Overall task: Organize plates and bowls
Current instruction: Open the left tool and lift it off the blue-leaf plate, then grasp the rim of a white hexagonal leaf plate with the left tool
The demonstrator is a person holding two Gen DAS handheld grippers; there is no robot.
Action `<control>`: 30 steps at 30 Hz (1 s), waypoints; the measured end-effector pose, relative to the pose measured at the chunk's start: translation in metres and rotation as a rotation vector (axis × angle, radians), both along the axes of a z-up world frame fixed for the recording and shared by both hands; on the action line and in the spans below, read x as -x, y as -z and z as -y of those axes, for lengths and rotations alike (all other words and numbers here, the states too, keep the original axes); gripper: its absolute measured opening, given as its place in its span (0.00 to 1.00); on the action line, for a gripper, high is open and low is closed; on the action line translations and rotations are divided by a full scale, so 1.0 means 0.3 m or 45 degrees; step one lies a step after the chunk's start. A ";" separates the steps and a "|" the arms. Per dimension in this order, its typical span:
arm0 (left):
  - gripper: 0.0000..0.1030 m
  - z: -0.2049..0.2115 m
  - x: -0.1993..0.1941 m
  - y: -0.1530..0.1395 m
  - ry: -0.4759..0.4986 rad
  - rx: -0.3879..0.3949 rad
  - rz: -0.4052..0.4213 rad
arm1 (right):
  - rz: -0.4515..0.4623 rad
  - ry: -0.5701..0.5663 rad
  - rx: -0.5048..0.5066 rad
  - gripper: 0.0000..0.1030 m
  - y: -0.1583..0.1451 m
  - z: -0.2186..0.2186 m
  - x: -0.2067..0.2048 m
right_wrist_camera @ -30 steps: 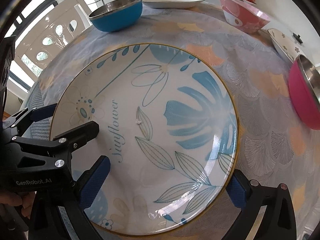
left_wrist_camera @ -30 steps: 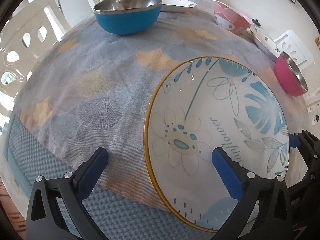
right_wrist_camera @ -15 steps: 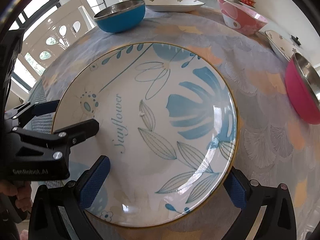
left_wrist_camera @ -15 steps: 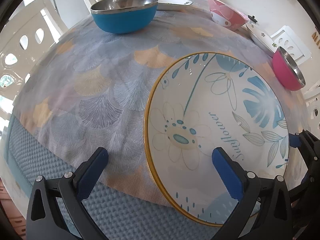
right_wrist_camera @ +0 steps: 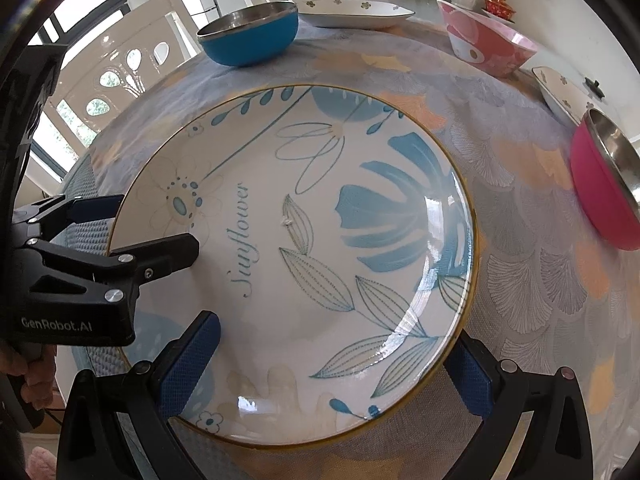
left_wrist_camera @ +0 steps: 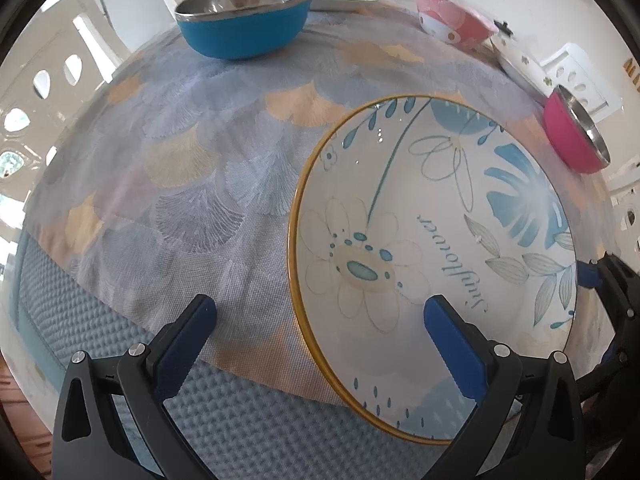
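Plate first: a large round white ceramic plate [right_wrist_camera: 304,264] with a thin gold rim, blue leaves, a pale flower and the word "Sunflower" lies near the front edge of the desk [left_wrist_camera: 192,184], on a grey-blue cloth patterned with fan shapes in blue and peach. Below the cloth's near edge a blue waffle-textured mat [left_wrist_camera: 248,420] shows.

The right gripper [right_wrist_camera: 332,364] has its blue-padded fingers [right_wrist_camera: 188,364] spread wide, one over the plate's near left part and the other at its near right rim; they hold nothing. The left gripper [left_wrist_camera: 320,332] is likewise wide open, its right finger [left_wrist_camera: 452,340] above the plate's near portion and its left finger [left_wrist_camera: 184,336] over bare cloth beside the plate. Whether either finger touches the plate cannot be told. In the right wrist view the left gripper reaches in from the left, one black finger lying over the plate's left side and the other outside its rim, with a person's hand [right_wrist_camera: 28,364] partly visible on its handle.

Farther back stands a blue bowl with a steel interior [left_wrist_camera: 244,20], and behind it a shallow white dish with small flowers [right_wrist_camera: 356,12]. A pink patterned bowl [right_wrist_camera: 488,40] sits at the far right, another white flowered dish [right_wrist_camera: 560,92] nearer, and a magenta steel-lined bowl [right_wrist_camera: 600,192] at the right edge. White cut-out chairs [right_wrist_camera: 120,64] surround the desk.
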State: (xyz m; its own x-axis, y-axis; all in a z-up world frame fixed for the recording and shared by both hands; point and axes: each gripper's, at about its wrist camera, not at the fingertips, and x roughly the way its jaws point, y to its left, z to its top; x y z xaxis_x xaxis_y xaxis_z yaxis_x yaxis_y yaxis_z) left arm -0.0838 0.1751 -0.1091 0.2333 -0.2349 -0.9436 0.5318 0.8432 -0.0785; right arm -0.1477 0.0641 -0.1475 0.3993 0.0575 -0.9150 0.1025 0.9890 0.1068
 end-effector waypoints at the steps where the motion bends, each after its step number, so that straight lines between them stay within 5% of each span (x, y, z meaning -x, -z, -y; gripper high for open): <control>1: 1.00 0.002 -0.004 0.000 0.016 -0.010 -0.015 | -0.041 -0.010 -0.001 1.00 -0.002 0.001 -0.006; 7: 0.99 -0.006 -0.022 -0.013 0.087 -0.094 -0.062 | -0.157 0.015 0.044 0.96 -0.029 0.028 -0.024; 14: 0.99 -0.090 -0.089 -0.119 -0.012 -0.052 -0.057 | -0.025 -0.042 0.013 0.94 -0.212 0.094 -0.038; 24: 0.99 -0.053 -0.429 -0.366 -0.072 -0.009 0.072 | 0.176 0.004 0.031 0.94 -0.550 0.196 -0.316; 30: 0.99 0.047 -0.684 -0.507 -0.087 0.020 0.169 | 0.284 0.149 -0.117 0.94 -0.691 0.304 -0.544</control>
